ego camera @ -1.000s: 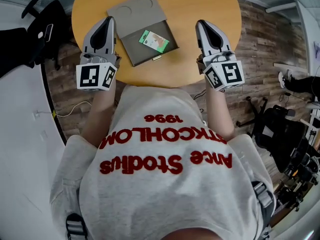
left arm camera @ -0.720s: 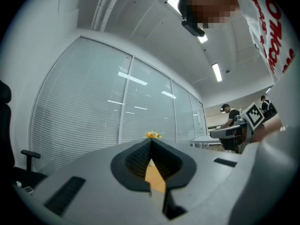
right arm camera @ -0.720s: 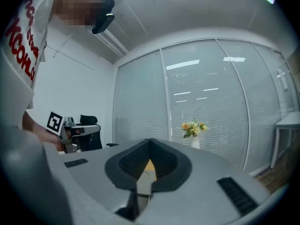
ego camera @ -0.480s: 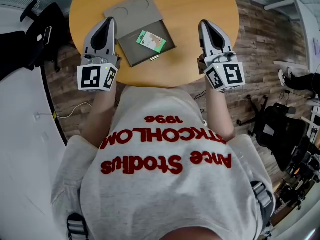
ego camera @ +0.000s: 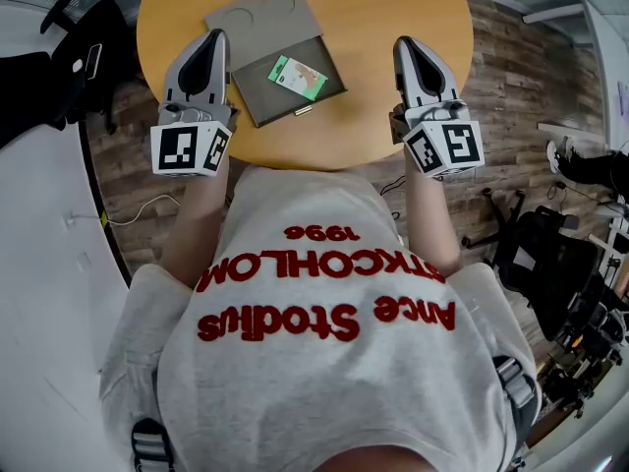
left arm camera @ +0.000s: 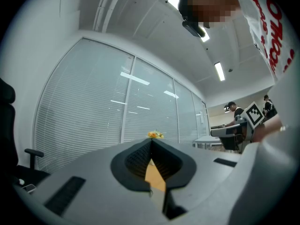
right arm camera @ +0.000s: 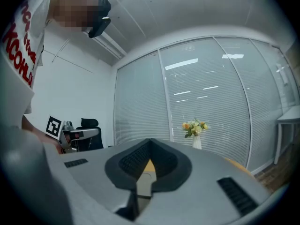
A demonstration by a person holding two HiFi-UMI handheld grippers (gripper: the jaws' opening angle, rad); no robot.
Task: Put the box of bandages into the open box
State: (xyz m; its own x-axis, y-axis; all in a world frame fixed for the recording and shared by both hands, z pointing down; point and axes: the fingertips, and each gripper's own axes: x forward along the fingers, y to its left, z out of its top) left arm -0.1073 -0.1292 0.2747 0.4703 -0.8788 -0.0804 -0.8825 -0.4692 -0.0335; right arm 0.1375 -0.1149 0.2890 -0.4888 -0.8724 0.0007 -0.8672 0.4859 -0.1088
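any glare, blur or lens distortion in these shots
Head view: evenly lit, sharp, edges bowed by the wide lens. Left gripper view: strong fisheye, black corners, ceiling lights reflected on the glass wall. Right gripper view: same fisheye, flowers sharp.

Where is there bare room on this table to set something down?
Widest bare patch: round orange table right of the flat grey open box, out to the far rim and the right tool. A narrow strip runs between box and near rim. Crowded: left side, where the left tool hangs close beside the box.
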